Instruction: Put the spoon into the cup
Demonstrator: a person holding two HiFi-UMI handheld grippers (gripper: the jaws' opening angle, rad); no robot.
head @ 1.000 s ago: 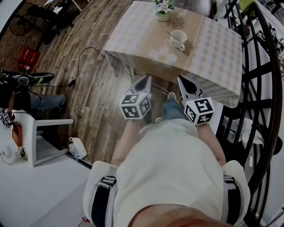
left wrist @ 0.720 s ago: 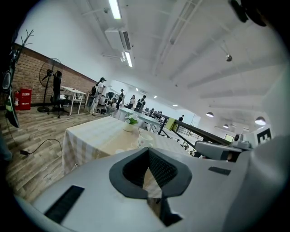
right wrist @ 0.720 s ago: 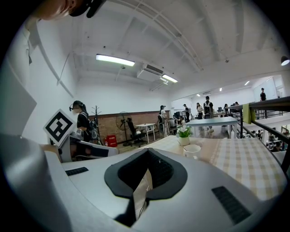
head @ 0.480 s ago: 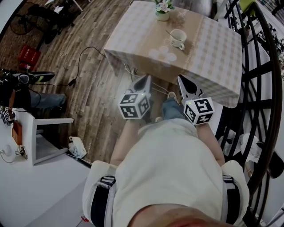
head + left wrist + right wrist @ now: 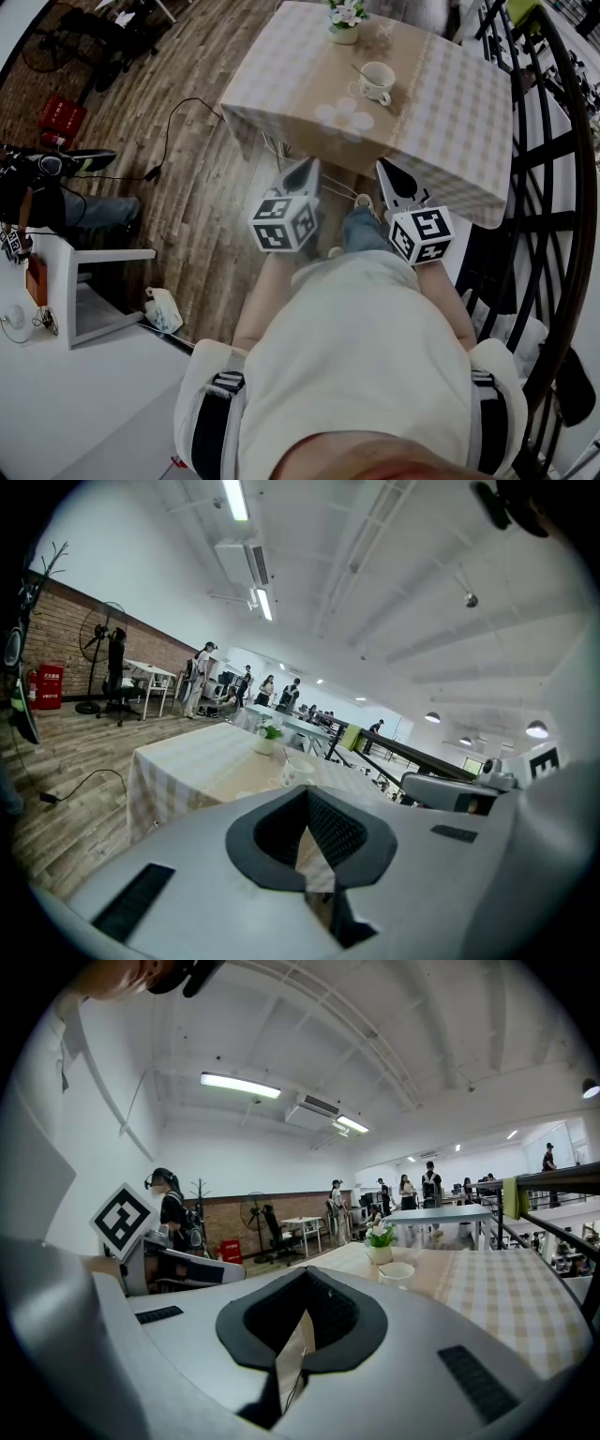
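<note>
Hardly anything has shifted since a second ago: the left gripper (image 5: 302, 174) has drifted a touch toward the person's left and sits there now, while the right gripper (image 5: 390, 178) is right where it was. Both are held in close against the body, well short of the surface (image 5: 450, 122) with its checked cloth. Left gripper view: jaws together, nothing between them. Right gripper view: same story, jaws closed and empty.

Now to the far side of the cloth. The white cup (image 5: 379, 82) stands upright, and the spoon (image 5: 357, 69) shows as a thin handle slanting up and away from the rim. From both the head view and the left gripper view it reads as leaning inside the cup, bowl down, though at this range I can't be sure the bowl is truly in. So the spoon seems to lie as the task wants it. Whether it was just put there, nobody can say from this.

So what does doing this well look like? My read is that it's about not spoiling the picture. That cup looks light, and a leaning handle is a lever, so one brush from a jaw could tip it or flick the spoon out. The flower pot (image 5: 343, 26) stands near, just behind it, so space on that side is tight. Anything that goes in there should come slow and from the near edge, with the jaws kept clear of the handle.
</note>
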